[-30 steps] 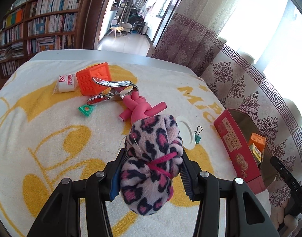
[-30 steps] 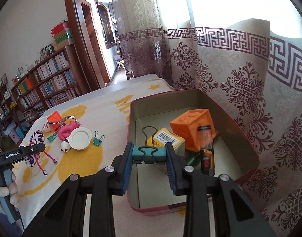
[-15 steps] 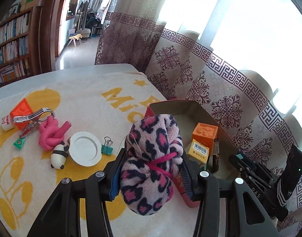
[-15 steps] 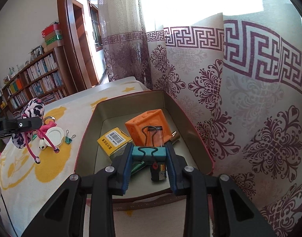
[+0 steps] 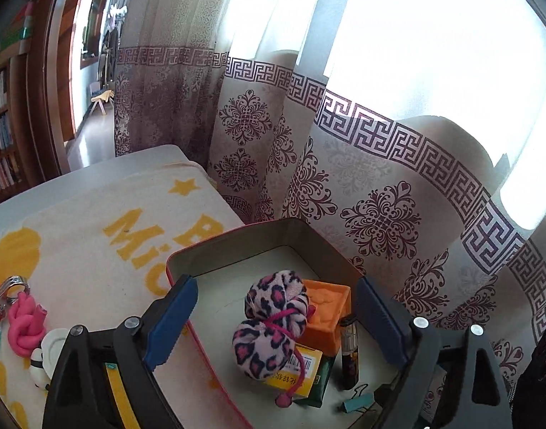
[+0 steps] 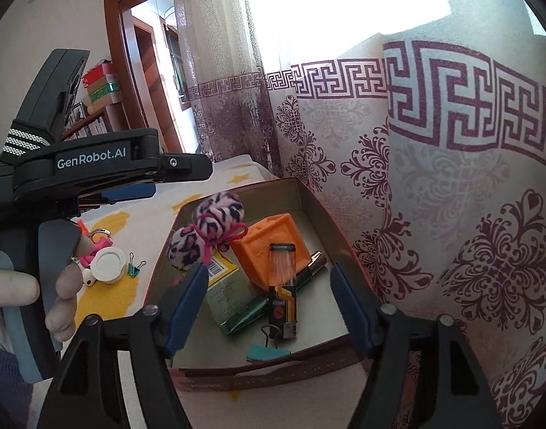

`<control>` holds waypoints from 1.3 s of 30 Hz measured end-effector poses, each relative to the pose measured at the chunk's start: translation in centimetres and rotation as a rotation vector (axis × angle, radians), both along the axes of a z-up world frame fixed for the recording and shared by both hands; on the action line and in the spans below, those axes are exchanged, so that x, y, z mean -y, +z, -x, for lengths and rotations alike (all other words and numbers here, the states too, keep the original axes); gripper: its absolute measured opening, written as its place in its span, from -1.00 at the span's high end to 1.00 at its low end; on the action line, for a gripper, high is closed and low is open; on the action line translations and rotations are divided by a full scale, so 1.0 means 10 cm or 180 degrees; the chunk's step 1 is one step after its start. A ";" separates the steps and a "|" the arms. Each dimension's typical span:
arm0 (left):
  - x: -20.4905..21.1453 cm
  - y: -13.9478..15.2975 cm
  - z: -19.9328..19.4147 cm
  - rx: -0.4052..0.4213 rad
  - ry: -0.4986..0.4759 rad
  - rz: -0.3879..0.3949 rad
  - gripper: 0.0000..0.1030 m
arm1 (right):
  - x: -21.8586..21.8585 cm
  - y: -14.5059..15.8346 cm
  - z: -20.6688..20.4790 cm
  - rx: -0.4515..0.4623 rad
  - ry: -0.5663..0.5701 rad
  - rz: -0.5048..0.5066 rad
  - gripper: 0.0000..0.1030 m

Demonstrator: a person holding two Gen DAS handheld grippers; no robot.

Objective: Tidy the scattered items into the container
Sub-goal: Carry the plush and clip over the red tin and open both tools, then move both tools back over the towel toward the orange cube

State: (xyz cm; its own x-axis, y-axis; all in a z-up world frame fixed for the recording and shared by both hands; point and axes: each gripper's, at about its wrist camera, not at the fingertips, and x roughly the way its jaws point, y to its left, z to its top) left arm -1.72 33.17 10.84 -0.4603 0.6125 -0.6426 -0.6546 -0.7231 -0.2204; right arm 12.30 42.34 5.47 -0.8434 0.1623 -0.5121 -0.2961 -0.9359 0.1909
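Since 1 second ago the left gripper [image 5: 276, 321] has swung from over the towel to above the tin [image 5: 237, 246], and the leopard-print plush toy [image 5: 273, 325] it clamped is now free between its spreading jaws, touching neither blue pad. The teal binder clip [image 6: 267, 352] that the right gripper [image 6: 269, 307] pinched now lies on the tin floor by the near wall, and that gripper's jaws are opening too, with nothing pressed between them.

Inside the tin the toy sits above a yellow barcoded box [image 5: 301, 371] and against an orange cube [image 5: 326, 314]; whether it has landed or is mid-fall cannot be told. A dark lighter [image 6: 282, 296] stands beside the cube, a green packet [image 6: 241, 318] lies under the yellow box. A patterned curtain [image 5: 380, 186] hangs close behind the tin.

Still out on the yellow-and-cream towel [image 5: 94, 236]: a knotted pink foam roller [image 5: 23, 325], a metal clamp [image 5: 5, 289], a white lid [image 6: 108, 262], a panda figure [image 5: 39, 366] and a green binder clip [image 6: 135, 266].

Both grippers point down into the tin. The right wrist view shows the left gripper from the side, with the person's hand [image 6: 33, 293] wrapped round its handle; the left wrist view shows only its own fingers.
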 end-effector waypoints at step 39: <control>3.40 -0.23 0.15 -0.0600 0.2308 0.0045 -1.00 | 1.11 0.20 0.64 0.0124 0.0443 0.0090 -0.67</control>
